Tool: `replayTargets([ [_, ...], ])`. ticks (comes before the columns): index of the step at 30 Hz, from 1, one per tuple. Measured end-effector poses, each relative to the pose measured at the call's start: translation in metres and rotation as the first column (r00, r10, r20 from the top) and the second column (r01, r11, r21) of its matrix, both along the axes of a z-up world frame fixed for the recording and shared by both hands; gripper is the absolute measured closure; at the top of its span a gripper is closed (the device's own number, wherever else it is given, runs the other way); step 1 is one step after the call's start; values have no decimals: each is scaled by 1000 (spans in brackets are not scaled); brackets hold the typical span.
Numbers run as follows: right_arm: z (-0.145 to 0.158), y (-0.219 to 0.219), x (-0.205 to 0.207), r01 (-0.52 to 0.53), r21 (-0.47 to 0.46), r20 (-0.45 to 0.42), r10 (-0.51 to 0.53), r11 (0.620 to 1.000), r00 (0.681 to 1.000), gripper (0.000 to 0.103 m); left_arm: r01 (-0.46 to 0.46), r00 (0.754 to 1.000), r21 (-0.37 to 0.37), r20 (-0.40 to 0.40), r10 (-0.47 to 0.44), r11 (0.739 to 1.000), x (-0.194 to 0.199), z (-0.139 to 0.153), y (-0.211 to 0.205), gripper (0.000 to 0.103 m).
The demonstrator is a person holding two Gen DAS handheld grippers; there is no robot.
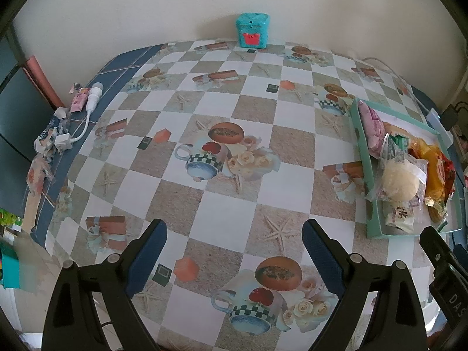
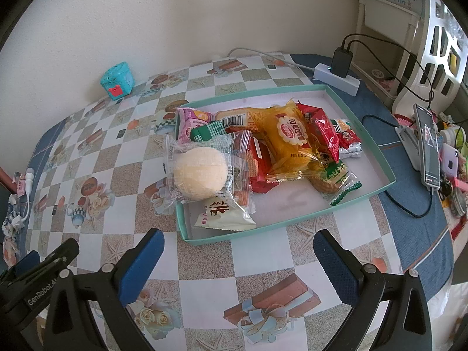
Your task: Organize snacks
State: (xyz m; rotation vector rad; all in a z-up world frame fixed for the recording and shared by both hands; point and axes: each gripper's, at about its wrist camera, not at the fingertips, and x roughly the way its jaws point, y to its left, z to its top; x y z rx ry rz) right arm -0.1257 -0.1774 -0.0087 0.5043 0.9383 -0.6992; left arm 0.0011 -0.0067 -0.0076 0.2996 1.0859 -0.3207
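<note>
A teal shallow tray (image 2: pixel 362 125) on the checked tablecloth holds several wrapped snacks: a round pale bun in clear wrap (image 2: pixel 200 174), a yellow packet (image 2: pixel 289 137), a red packet (image 2: pixel 320 130), a pink packet (image 2: pixel 191 122) and a white packet (image 2: pixel 222 215). The bun's wrap overhangs the tray's left rim. My right gripper (image 2: pixel 238 247) is open and empty, just short of the tray's near edge. My left gripper (image 1: pixel 234 238) is open and empty over bare tablecloth, with the tray (image 1: pixel 368 204) and bun (image 1: pixel 399 180) to its right.
A turquoise box (image 1: pixel 252 30) stands at the wall. Paper scraps and a white cable plug (image 1: pixel 93 96) lie at the table's left edge. A power strip with a black charger (image 2: pixel 340 68), cables and a phone on a stand (image 2: pixel 428 146) sit right of the tray.
</note>
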Motion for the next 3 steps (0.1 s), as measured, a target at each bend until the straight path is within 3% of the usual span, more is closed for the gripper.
replayTargets([
  [3,0,0,0,0,0,0,0,1000,1000,0,0,1000,-6,-9,0,1000,2,-2,2,9],
])
